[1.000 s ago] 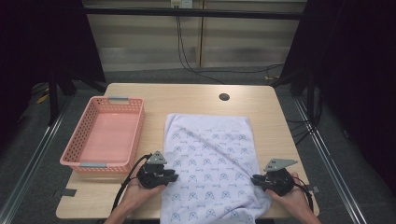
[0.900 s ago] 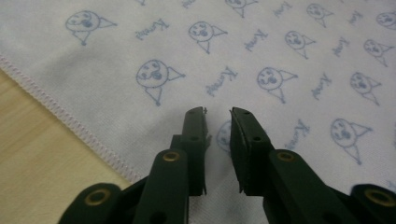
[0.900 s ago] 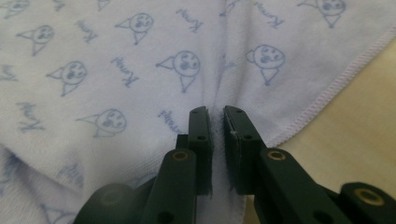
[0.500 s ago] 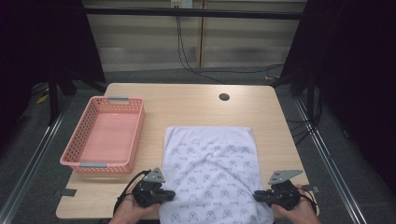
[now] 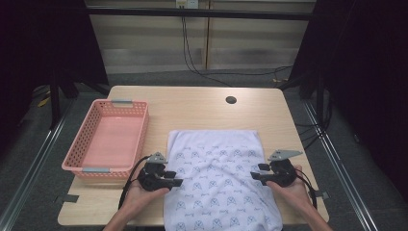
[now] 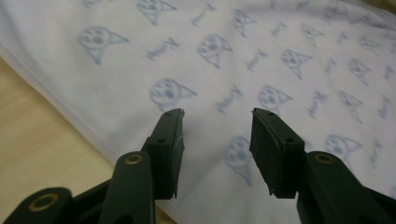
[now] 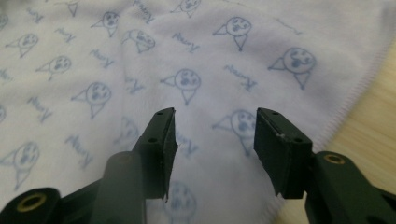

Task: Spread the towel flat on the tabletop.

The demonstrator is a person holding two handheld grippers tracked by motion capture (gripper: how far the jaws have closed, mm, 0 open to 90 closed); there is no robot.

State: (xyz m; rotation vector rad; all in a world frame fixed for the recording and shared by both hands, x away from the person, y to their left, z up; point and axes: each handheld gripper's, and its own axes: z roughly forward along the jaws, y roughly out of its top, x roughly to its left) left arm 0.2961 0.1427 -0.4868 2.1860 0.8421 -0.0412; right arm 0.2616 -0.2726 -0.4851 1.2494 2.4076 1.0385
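Both grippers spread above printed cloth, nothing pinched.
Left gripper (image 5: 177,182) and right gripper (image 5: 255,174), jaws just opened, flank the white blue-patterned fabric towel (image 5: 219,178), lower centre on the light wooden table (image 5: 192,108); pink plastic basket (image 5: 86,165) at left.

Printed cloths (image 5: 219,178): one
Pink baskets (image 5: 107,142): one
Grippers: two, left (image 5: 174,182), right (image 5: 256,174)
Tables (image 5: 192,108): one

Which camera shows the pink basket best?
The high view: the whole pink basket sits on the table's left side, beside the patterned cloth. The left gripper view and right gripper view look along their own tongs at the cloth instead.
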